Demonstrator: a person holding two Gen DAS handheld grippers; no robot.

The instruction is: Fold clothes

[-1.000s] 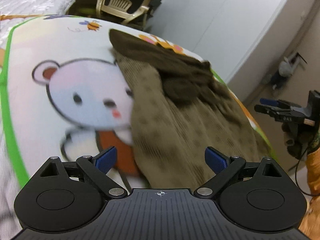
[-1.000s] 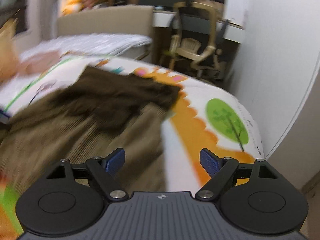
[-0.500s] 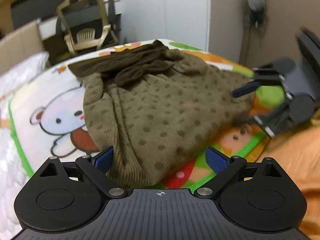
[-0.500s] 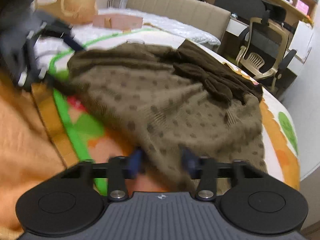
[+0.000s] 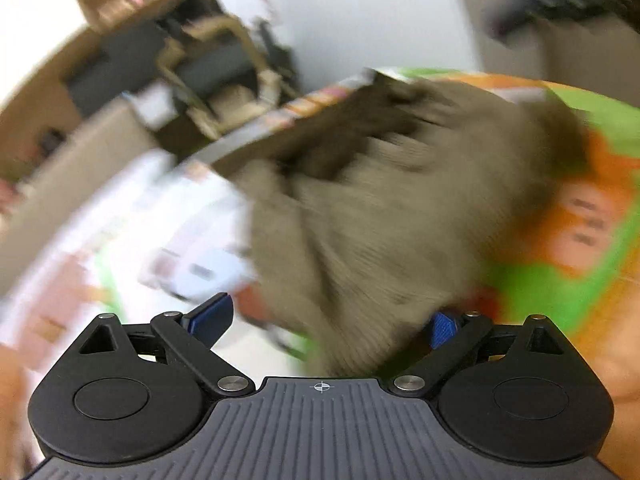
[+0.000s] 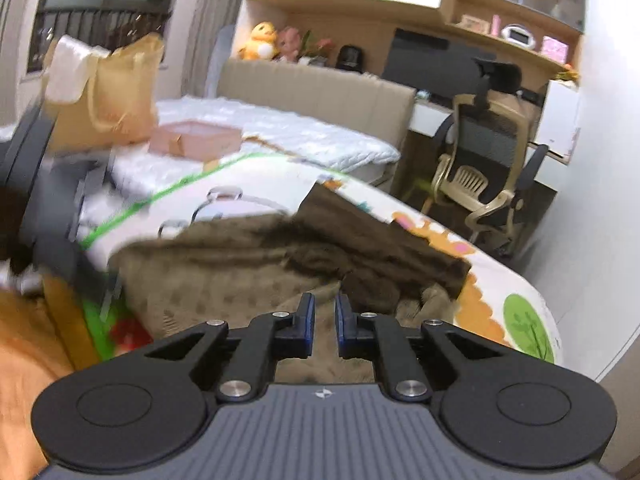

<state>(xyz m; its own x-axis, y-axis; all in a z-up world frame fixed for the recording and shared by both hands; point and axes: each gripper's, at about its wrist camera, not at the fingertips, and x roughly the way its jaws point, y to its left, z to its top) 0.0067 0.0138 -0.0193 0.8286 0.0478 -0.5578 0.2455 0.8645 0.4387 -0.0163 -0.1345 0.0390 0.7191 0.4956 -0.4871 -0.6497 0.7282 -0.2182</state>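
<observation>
An olive-brown dotted knit garment (image 6: pixel 224 280) with a dark brown part (image 6: pixel 384 248) on top lies bunched on a colourful cartoon mat (image 6: pixel 520 304). My right gripper (image 6: pixel 323 320) is shut on the garment's near edge, the cloth pinched between its fingers. In the blurred left wrist view the garment (image 5: pixel 380 232) fills the middle. My left gripper (image 5: pixel 324 320) is open, its jaws wide, with the garment's near hem between them. The left gripper also shows blurred at the left of the right wrist view (image 6: pixel 60 216).
The mat (image 5: pixel 560 280) lies on a bed with a white quilt (image 6: pixel 280 136) and beige headboard (image 6: pixel 320 92). A yellow bag (image 6: pixel 116 88) and a pink box (image 6: pixel 196 140) sit on the quilt. An office chair (image 6: pixel 484 168) and desk stand beyond the bed's far side. Orange cloth (image 6: pixel 24 344) is at near left.
My right gripper has closed on the garment's near edge. The left gripper has swung fast toward the garment's near hem and stays open; its view is blurred.
</observation>
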